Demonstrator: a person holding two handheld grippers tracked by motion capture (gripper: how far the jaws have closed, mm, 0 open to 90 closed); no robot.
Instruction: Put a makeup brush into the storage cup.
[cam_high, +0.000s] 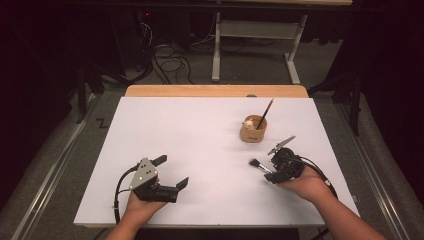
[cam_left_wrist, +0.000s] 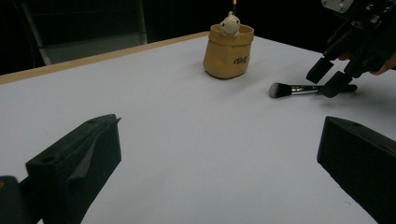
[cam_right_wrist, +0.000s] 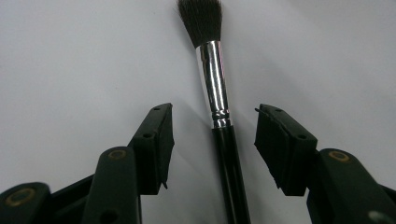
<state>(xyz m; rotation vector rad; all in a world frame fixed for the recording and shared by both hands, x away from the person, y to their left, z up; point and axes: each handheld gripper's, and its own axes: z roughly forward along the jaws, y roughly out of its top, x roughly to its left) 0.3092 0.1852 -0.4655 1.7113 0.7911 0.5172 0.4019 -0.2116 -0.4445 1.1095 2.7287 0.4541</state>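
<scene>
Brush (cam_right_wrist: 219, 93): black handle, silver ferrule, dark bristles. Cup (cam_left_wrist: 228, 53): tan w/ dark lettering, white figure on rim. Table (cam_high: 190, 150): white top, wood edge. Grippers: black.

A lab room: a white table (cam_high: 200, 150) in a dark room, loose cables (cam_high: 170, 62) on the far floor.

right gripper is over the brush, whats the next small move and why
Probably close the right gripper on the brush. The black handle lies on the table between the two jaws, with a gap on each side, so the pads don't press it yet. The jaws sit just behind the silver ferrule, already lined up for a grip.
</scene>
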